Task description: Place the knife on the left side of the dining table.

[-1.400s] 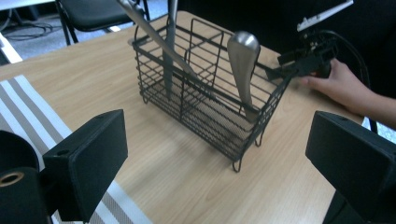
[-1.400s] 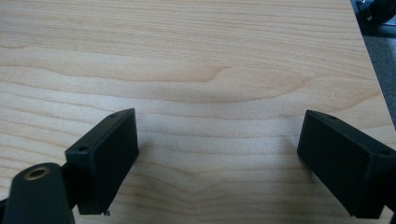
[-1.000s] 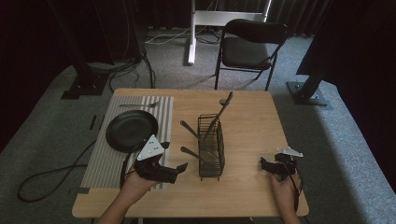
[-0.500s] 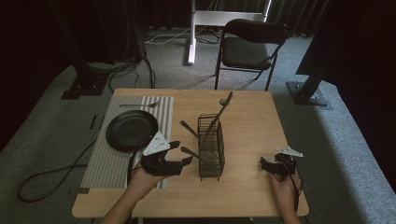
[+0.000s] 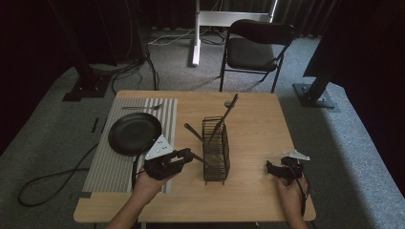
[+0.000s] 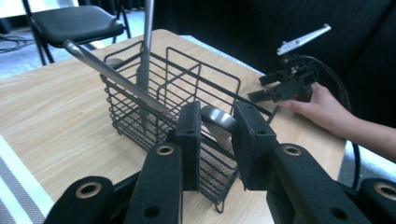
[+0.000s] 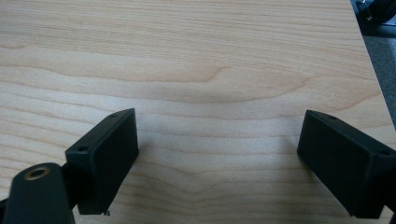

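A black wire basket [image 5: 216,151] stands upright at the middle of the wooden table [image 5: 253,124], with long grey utensils leaning out of it. The left gripper [image 6: 215,125] has its jaws clenched on the rounded grey end of one utensil [image 6: 217,122], right at the basket's near rim. The right gripper [image 7: 217,154] rests low over bare table with its jaws spread wide, holding nothing. Compared with a second ago, the left gripper has moved from the striped mat [image 5: 114,162] toward the basket.
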{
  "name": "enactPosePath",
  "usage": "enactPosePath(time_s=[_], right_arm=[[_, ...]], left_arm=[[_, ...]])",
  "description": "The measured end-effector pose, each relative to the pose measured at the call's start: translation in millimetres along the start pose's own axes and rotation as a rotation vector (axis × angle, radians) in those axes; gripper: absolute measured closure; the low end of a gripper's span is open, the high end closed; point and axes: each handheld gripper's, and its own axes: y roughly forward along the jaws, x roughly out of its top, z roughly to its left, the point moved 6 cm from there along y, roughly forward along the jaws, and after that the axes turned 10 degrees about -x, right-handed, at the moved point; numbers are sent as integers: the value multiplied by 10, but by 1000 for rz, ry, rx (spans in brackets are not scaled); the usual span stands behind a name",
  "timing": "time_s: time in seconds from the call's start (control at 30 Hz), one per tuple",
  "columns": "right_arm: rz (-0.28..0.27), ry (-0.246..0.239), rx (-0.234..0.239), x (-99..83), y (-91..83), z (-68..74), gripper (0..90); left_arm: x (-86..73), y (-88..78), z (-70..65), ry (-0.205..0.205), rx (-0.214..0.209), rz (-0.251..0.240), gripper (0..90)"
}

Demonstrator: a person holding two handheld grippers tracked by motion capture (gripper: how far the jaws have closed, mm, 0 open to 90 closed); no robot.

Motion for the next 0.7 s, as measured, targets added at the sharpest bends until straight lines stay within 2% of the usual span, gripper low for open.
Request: enactPosePath(time_s=[0.07, 0.23, 0.53, 0.7], right_arm=[[0, 0, 0, 0, 0, 0, 116], [0, 0, 0, 0, 0, 0, 116], [0, 0, 0, 0, 0, 0, 116], [0, 0, 0, 0, 0, 0, 116]], left_arm=[[13, -4, -25, -2, -24, 0, 803], [57, 17, -110, 3, -80, 10, 827], [137, 82, -109, 7, -89, -10, 836], [212, 159, -91, 9, -94, -38, 836]])
